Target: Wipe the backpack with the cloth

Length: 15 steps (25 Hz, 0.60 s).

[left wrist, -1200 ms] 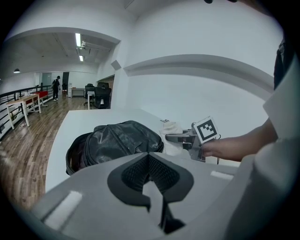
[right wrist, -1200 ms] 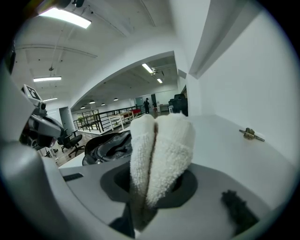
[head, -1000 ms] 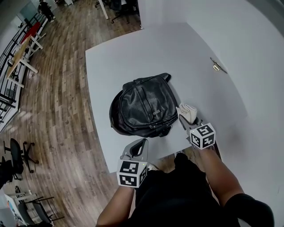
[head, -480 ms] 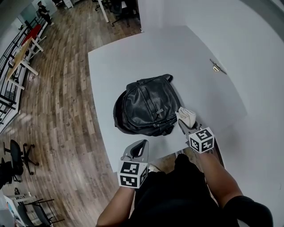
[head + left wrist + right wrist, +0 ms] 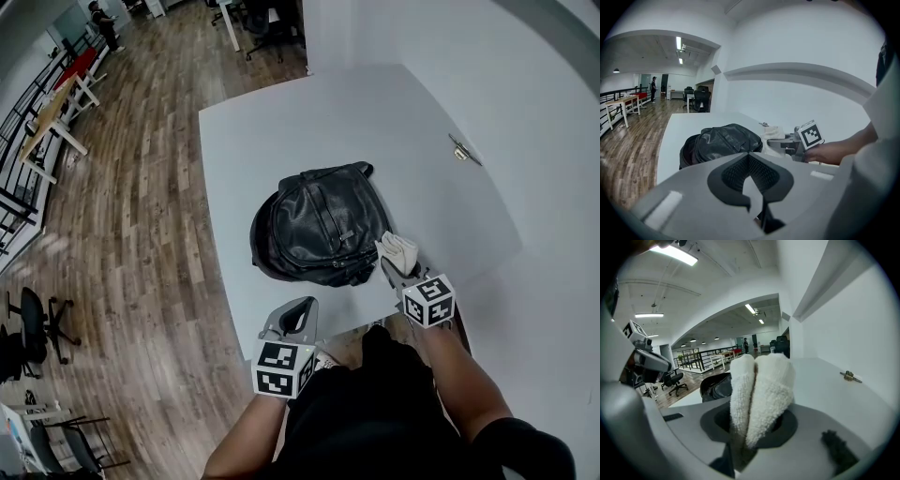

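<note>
My right gripper is pinching the cloth. In the right gripper view the white, fluffy cloth stands up folded between the two jaws, which press on it from both sides. The black leather backpack lies flat on the white table, towards the table's near edge. The cloth is just beside the backpack's near right corner. From the head view I cannot be sure whether it touches the leather or stops a little short of it. In the right gripper view the backpack shows low and to the left behind the cloth. My left gripper is on the near side of the backpack, past the table's edge and to the left of the backpack's middle, apart from the bag. Its jaws are pressed together with nothing between them, and its view looks over them at the backpack's dark, creased side. Well beyond the backpack on its right, a small metal fitting lies on the table close to the white wall. To the backpack's left, off the table, is wooden flooring, with office chairs farther out.
</note>
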Motion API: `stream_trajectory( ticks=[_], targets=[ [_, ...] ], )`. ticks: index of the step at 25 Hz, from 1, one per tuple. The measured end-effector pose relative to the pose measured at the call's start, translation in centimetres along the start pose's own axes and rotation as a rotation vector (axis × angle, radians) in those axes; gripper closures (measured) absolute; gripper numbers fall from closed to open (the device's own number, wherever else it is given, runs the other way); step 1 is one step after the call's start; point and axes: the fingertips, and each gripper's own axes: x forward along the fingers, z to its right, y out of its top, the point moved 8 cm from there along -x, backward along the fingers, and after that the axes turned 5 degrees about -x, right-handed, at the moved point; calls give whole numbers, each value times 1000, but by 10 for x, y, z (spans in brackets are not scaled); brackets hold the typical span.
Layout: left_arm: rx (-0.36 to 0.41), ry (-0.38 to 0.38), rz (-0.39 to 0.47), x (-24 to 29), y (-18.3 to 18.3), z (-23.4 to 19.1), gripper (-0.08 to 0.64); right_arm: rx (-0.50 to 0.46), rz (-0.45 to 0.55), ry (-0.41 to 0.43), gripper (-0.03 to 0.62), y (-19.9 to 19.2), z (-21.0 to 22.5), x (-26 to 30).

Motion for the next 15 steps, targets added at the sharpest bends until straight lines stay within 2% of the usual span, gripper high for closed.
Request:
stream_trajectory(
  ticks=[7, 15],
  targets=[
    [-26, 28, 28, -12, 0, 2, 552, 5, -13, -14, 508, 9, 3, -19],
    [-50, 78, 38, -8, -4, -9, 552, -3, 59, 12, 508, 34, 15, -21]
  ],
)
